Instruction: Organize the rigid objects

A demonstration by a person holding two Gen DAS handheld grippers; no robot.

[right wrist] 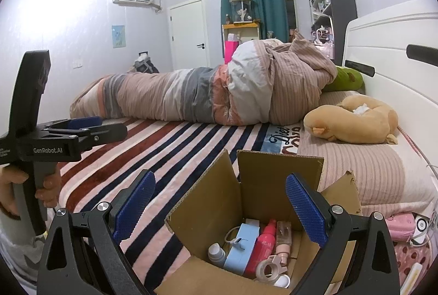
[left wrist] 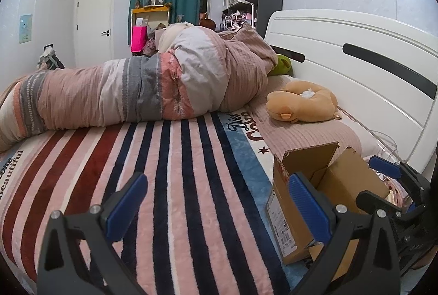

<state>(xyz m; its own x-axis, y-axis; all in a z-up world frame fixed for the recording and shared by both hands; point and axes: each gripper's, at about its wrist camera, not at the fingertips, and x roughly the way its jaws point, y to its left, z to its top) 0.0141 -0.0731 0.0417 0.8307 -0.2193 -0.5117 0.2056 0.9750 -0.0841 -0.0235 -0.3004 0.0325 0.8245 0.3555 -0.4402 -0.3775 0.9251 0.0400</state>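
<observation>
- Right wrist view: a striped blanket [right wrist: 169,149] covers the bed, a rolled quilt [right wrist: 219,92] lying across it.
- An open cardboard box [right wrist: 276,174] stands beside the pillow [right wrist: 364,174].
- The right gripper [right wrist: 220,208] hangs spread and empty above the box.
- The left gripper [left wrist: 216,208], jaws apart, holds nothing over the blanket.
- Inside the box: a blue charger [right wrist: 241,248], red bottle [right wrist: 262,245], pink bottle [right wrist: 283,240], tape roll [right wrist: 269,269].

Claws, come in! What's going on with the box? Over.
Left claw open, empty. Right claw open above the box. Box open on the bed, bottles and tape inside. Nothing blocking.
</observation>
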